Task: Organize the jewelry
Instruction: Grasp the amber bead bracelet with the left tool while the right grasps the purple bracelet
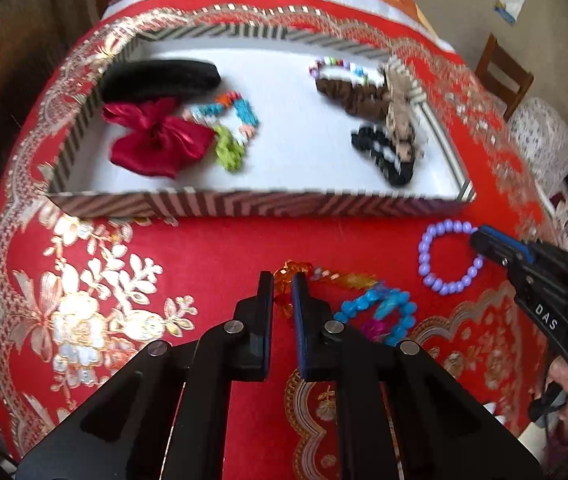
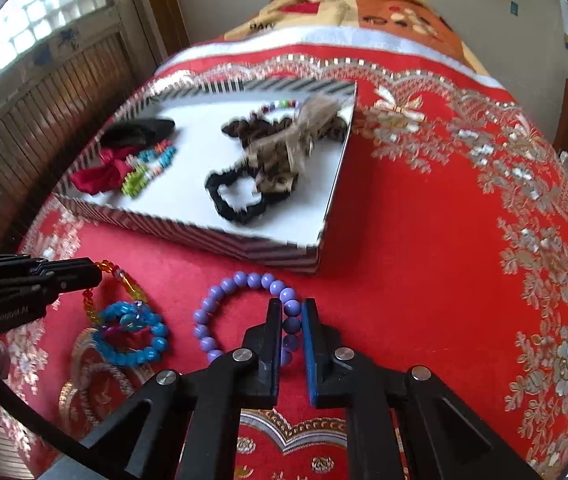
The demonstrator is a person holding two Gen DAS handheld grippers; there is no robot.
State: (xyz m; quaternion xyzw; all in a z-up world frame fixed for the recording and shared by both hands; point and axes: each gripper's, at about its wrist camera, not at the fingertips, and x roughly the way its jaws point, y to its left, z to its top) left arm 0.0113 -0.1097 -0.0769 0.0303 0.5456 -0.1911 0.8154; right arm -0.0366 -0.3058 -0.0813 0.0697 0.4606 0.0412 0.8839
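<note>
While the left gripper (image 1: 282, 286) has its two fingers nearly together around the near part of the orange bracelet (image 1: 284, 276), low in the middle of the left wrist view, the right gripper (image 2: 292, 312) stands the same way over the purple bracelet (image 2: 240, 312): its fingers straddle the right side of that ring, with beads showing in the narrow gap between them. Whether either pair is truly pinching the beads or only set around them cannot be told from these views.

The orange bracelet is made of clear amber beads and lies on the red embroidered cloth (image 1: 204, 252). Just to the right of it lies a blue bracelet (image 1: 380, 314) of round turquoise beads with a pink piece among them. The purple bracelet is a ring of smooth, round lavender beads, lying in front of the striped tray (image 1: 244, 202), near its lower right corner. Inside the tray are a red bow (image 1: 156, 140), scrunchies and bead strings.

On the right gripper's body, at the right edge of the left wrist view, white letters read "DAS".
</note>
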